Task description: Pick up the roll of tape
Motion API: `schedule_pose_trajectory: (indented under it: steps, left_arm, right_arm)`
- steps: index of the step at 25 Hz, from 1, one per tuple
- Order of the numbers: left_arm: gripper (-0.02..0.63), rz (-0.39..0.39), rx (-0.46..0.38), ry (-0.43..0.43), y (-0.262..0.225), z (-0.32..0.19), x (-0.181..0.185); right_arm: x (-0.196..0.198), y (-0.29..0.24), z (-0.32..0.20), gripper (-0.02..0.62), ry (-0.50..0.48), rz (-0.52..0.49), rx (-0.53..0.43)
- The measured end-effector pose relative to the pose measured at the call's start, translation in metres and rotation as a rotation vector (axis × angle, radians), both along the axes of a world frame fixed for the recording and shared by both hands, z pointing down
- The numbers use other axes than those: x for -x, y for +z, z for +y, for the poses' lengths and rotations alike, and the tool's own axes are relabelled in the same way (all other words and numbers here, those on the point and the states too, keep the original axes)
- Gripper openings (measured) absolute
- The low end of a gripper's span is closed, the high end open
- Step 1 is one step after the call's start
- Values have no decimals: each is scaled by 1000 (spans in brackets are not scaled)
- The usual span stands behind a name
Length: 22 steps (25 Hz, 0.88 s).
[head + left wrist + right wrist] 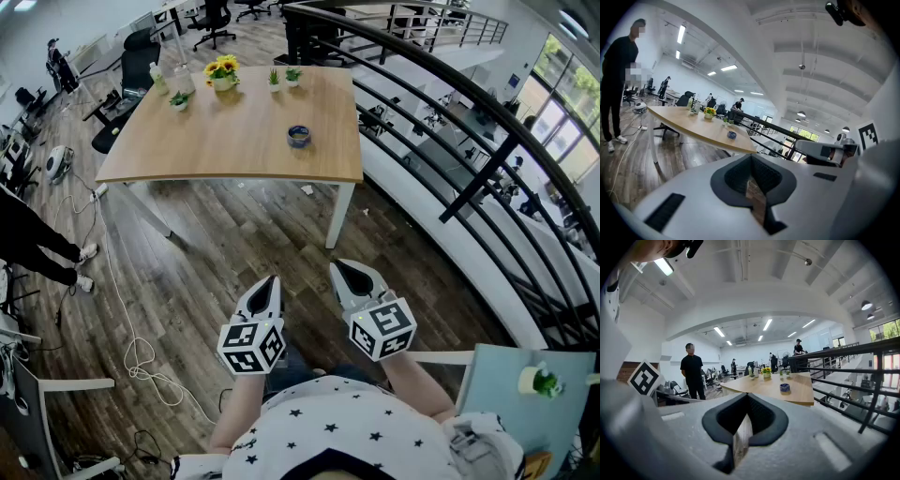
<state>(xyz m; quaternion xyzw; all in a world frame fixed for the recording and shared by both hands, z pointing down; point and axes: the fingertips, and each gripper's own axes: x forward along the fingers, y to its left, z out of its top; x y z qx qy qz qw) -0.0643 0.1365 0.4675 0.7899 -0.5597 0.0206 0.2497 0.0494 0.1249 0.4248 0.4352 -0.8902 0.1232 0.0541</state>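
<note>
— Looking down from the head view, where's the tape?
— The roll of tape (298, 136) lies flat on the wooden table (234, 155), toward the side by the railing (450, 122), well apart from both grippers. The left gripper (267, 289) and the right gripper (349, 274) hang side by side over the floor, close to the person's body.
— And the left gripper view?
— Jaws pressed together, nothing between them. The tape sits far off on the tabletop.
— The right gripper view?
— Closed tight and empty too. The tape is ahead on the table, and a person in black (693, 373) stands to the left.
</note>
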Motion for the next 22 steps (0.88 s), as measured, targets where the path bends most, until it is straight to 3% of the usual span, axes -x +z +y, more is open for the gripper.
schedule_pose_trajectory:
  steps: [7,13,22]
  left_arm:
    - [3,-27,-12,1,-10,54,-8]
    - [3,-39,-27,17,-17,79,-15]
    - [3,-38,-41,9,-21,98,-20]
  right_arm:
    - [-20,-13,60,6,7,-20,-38]
    - [-32,-13,87,6,43,-26,-37]
    - [-28,-8,111,6,7,-22,-23]
